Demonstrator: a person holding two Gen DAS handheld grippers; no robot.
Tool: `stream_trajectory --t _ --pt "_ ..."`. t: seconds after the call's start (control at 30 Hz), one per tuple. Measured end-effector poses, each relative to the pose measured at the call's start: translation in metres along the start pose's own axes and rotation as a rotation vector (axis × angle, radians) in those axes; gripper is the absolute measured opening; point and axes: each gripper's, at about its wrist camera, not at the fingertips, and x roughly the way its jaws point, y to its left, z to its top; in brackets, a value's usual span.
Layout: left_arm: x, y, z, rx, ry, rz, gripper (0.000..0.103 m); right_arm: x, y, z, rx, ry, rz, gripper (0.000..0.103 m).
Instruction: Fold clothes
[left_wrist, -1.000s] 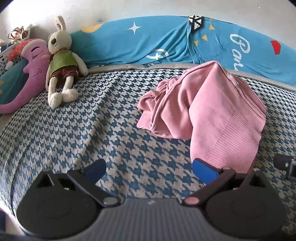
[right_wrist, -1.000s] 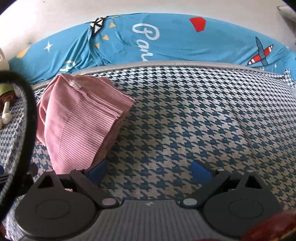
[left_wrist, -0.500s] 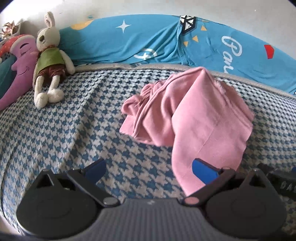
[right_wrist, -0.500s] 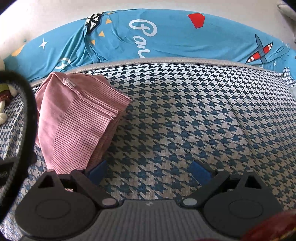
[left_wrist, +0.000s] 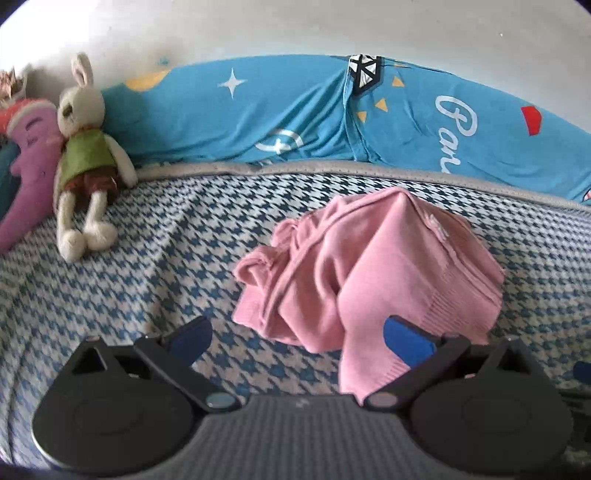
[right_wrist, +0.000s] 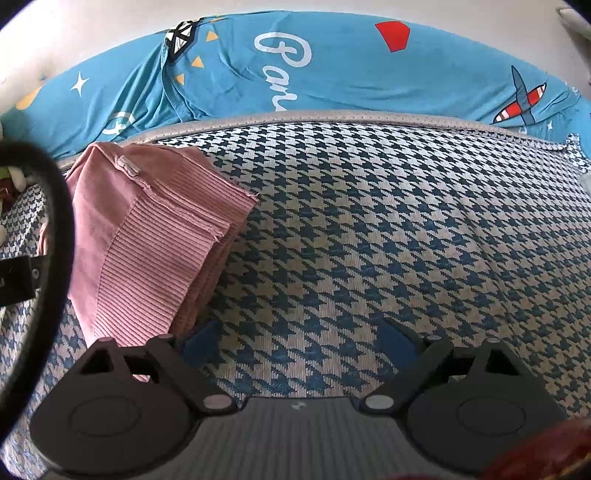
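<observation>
A crumpled pink knit garment (left_wrist: 373, 273) lies in a heap on the blue-and-white houndstooth bed cover (left_wrist: 155, 251). My left gripper (left_wrist: 295, 339) is open just in front of it. Its right finger pad (left_wrist: 406, 341) overlaps the garment's near ribbed hem, and the left pad hangs over bare cover. In the right wrist view the same garment (right_wrist: 155, 236) lies at the left with its ribbed hem layers stacked. My right gripper (right_wrist: 299, 341) is open over the cover (right_wrist: 369, 240), its left pad (right_wrist: 201, 341) beside the garment's near corner.
A blue printed duvet (left_wrist: 295, 110) (right_wrist: 295, 74) runs along the far bed edge against the wall. A plush rabbit (left_wrist: 86, 158) and a purple moon cushion (left_wrist: 29, 166) sit at the far left. The left gripper's black body (right_wrist: 55, 229) blocks the right view's left side.
The left wrist view has pulled back and tilted up, so the pink garment sits smaller and farther off. The right gripper has barely moved. Both stay open.
</observation>
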Motion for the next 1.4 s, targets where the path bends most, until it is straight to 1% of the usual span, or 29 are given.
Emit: stream_trajectory --t 0.03,0.13,0.2,0.33,0.43,0.53,0.57,0.6,0.67,0.7,0.77,0.9,0.97,1.13,1.2,1.3,1.4 --pt "0.000 0.000 -0.001 -0.002 0.002 -0.007 0.103 0.000 0.000 0.000 -0.001 0.000 -0.001 0.093" --pt "-0.001 -0.005 -0.004 0.023 -0.010 0.009 0.103 0.000 -0.001 0.001 -0.004 -0.005 -0.005 0.092" --pt "0.000 -0.008 -0.006 0.037 -0.004 0.009 0.103 0.000 -0.003 0.003 -0.002 -0.010 -0.008 0.091" --pt "0.002 -0.012 -0.006 0.028 0.017 -0.010 0.103 0.000 -0.006 0.007 0.001 -0.024 -0.018 0.089" --pt "0.003 -0.012 -0.006 0.017 0.025 -0.015 0.103 -0.002 -0.007 0.010 -0.001 -0.037 0.001 0.087" --pt "0.003 -0.010 -0.006 0.009 0.019 -0.007 0.103 -0.005 -0.008 0.011 -0.004 -0.059 0.047 0.075" --pt "0.003 -0.009 -0.006 0.007 0.016 -0.001 0.103 -0.006 -0.009 0.012 -0.004 -0.070 0.071 0.067" --pt "0.003 -0.008 -0.006 0.006 0.012 0.004 0.103 -0.007 -0.010 0.012 -0.004 -0.079 0.094 0.063" --pt "0.002 -0.007 -0.006 0.009 -0.003 0.021 0.103 -0.009 -0.009 0.014 -0.013 -0.092 0.135 0.058" --pt "0.002 -0.007 -0.006 0.011 -0.011 0.030 0.103 -0.009 -0.008 0.014 -0.021 -0.098 0.144 0.053" --pt "0.001 -0.006 -0.005 0.020 -0.022 0.038 0.103 -0.009 -0.003 0.014 -0.052 -0.110 0.153 0.048" --pt "0.001 -0.006 -0.004 0.019 -0.024 0.039 0.103 -0.005 0.007 0.015 -0.092 -0.103 0.180 0.047" --pt "0.001 -0.005 -0.003 0.015 -0.021 0.036 0.103 -0.002 0.010 0.016 -0.097 -0.090 0.177 0.048" --pt "0.003 0.000 -0.001 -0.007 -0.004 0.047 0.103 0.003 0.018 0.019 -0.098 -0.072 0.167 0.059" --pt "0.004 0.004 0.000 -0.027 0.002 0.058 0.103 0.003 0.020 0.018 -0.101 -0.069 0.186 0.064" --pt "0.005 0.014 0.001 -0.065 0.009 0.067 0.103 0.004 0.022 0.017 -0.097 -0.064 0.224 0.069" --pt "0.005 0.022 0.002 -0.099 0.012 0.075 0.103 0.007 0.026 0.018 -0.093 -0.057 0.250 0.071"
